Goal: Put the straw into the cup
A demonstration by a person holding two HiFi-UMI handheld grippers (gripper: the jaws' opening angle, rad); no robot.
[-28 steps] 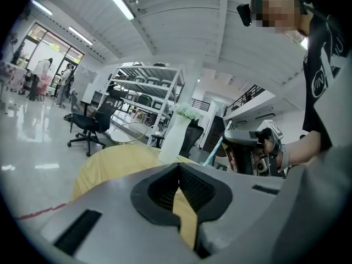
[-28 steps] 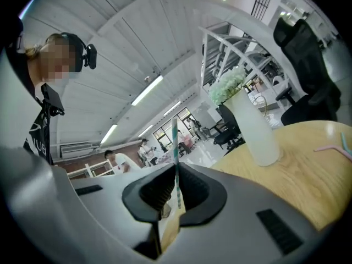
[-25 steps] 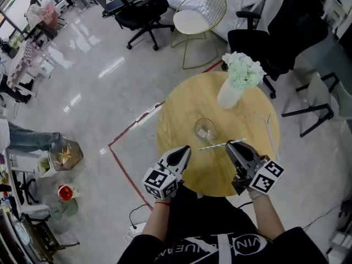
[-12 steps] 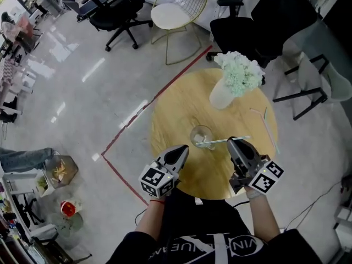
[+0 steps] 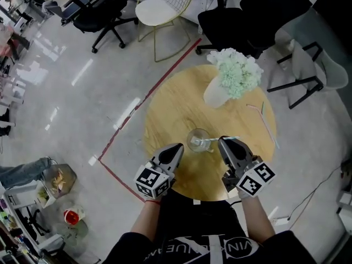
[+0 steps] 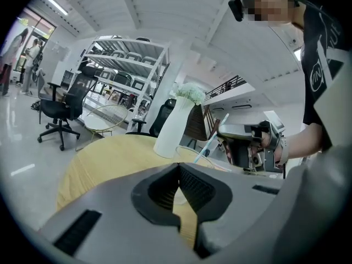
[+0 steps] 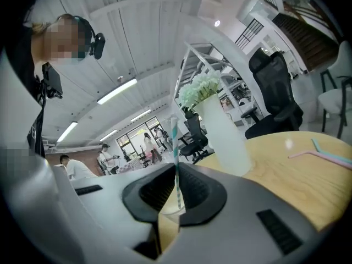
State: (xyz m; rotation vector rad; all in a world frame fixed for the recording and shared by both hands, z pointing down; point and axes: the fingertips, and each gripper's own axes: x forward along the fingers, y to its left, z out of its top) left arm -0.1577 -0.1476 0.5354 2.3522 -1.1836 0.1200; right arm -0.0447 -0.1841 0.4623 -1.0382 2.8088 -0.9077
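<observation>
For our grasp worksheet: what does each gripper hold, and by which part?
The right gripper pinches the striped straw near its upper end; its lower end sits in the cup. The left gripper is shut, empty.

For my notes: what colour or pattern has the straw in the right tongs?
The straw is white with teal stripes, clearest in the right gripper view.

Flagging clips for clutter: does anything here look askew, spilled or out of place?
Nothing spilled or damaged. Two spare straws lie loose near the table's right edge; cup and vase stand upright.
</observation>
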